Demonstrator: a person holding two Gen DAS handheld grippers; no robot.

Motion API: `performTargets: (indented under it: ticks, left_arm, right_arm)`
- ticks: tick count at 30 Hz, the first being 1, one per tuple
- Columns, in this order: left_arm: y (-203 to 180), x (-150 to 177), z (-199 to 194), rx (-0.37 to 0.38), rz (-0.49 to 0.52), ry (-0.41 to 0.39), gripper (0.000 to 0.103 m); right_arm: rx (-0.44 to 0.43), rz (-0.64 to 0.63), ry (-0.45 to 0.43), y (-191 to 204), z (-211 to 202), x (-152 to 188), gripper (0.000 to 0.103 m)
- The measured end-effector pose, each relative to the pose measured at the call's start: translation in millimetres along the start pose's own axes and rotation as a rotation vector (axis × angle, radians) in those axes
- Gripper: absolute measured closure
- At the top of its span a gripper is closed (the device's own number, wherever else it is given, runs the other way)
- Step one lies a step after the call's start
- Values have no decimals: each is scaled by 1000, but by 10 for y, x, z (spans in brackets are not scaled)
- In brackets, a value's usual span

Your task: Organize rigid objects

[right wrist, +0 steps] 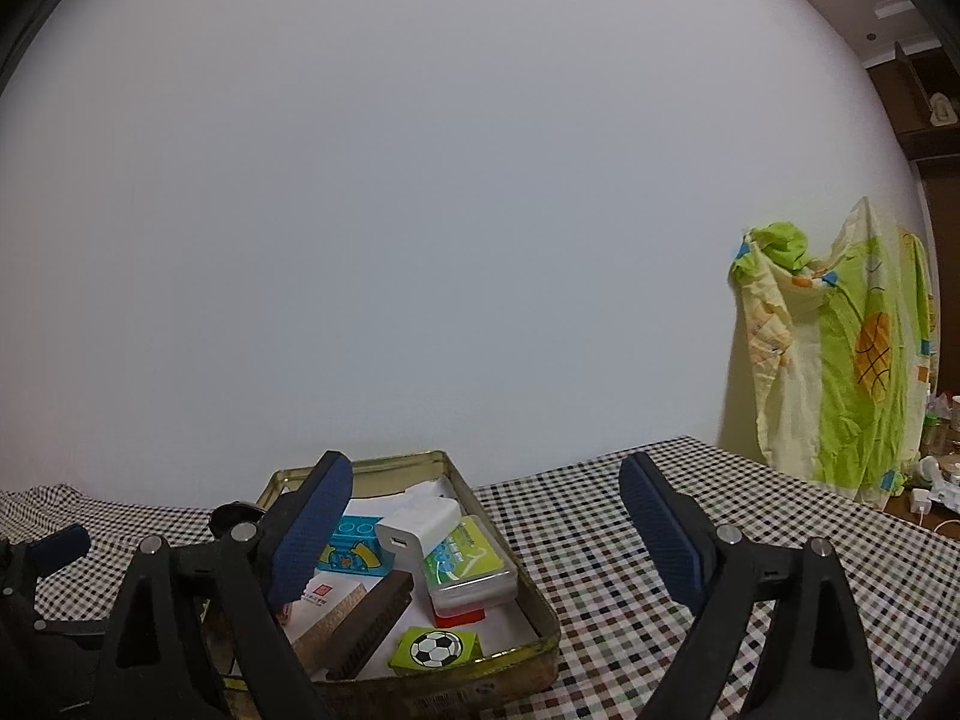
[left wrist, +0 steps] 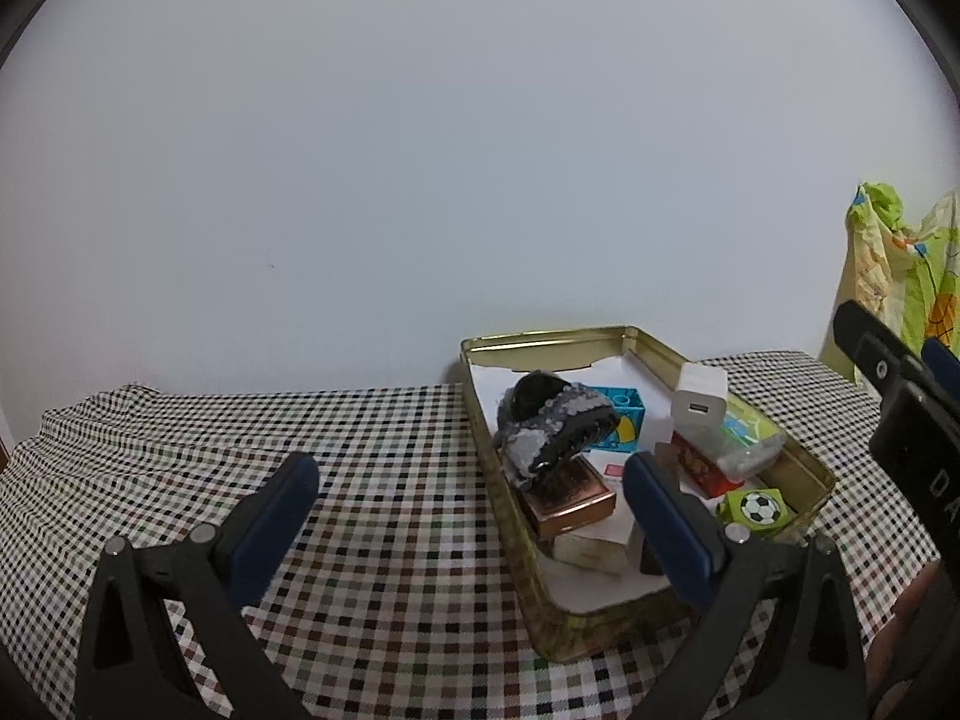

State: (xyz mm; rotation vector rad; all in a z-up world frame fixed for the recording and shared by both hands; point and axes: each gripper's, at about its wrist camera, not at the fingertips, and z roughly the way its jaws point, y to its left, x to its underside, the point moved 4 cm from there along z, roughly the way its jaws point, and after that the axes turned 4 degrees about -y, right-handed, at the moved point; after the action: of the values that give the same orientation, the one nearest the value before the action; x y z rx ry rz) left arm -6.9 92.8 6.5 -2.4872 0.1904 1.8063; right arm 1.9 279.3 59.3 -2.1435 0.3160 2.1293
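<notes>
A gold tin box [left wrist: 522, 546] [right wrist: 543, 615] stands on the checked tablecloth, filled with small rigid items: a dark sequined object [left wrist: 555, 423], a copper box [left wrist: 570, 495], a white USB charger [left wrist: 699, 399] [right wrist: 417, 525], a blue brick [left wrist: 624, 414] [right wrist: 354, 549], a green-lidded clear case [left wrist: 750, 432] [right wrist: 468, 558], a red box [left wrist: 699, 465] and a green football cube [left wrist: 756, 507] [right wrist: 435, 648]. My left gripper [left wrist: 471, 492] is open and empty, its right finger over the tin. My right gripper [right wrist: 486, 516] is open and empty above the tin's right side.
The checked tablecloth [left wrist: 384, 480] [right wrist: 630, 570] covers the table against a white wall. A yellow-green patterned cloth [right wrist: 834, 378] hangs at the right. Small clutter and a cable [right wrist: 936, 486] lie beyond the table's right edge.
</notes>
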Motion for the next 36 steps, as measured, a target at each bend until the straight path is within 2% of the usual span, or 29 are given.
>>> performTargets:
  ticks: [7,12,27,36]
  left_arm:
    - [69,22,-139,10,16,-14,1]
    - [73,39,-101,13,22,-20,1]
    - [86,89,-254,23,32,-28,0]
    - [173,111,-319,22,10,-28,0]
  right_arm:
    - [15,-17,-33,-2,-150,-34,10]
    - [18,-28,-18,7,-200,-20,10]
    - [19,-39,-47,12,-374,-40,9]
    - [21,-39,-70,-8,-478,-54,7]
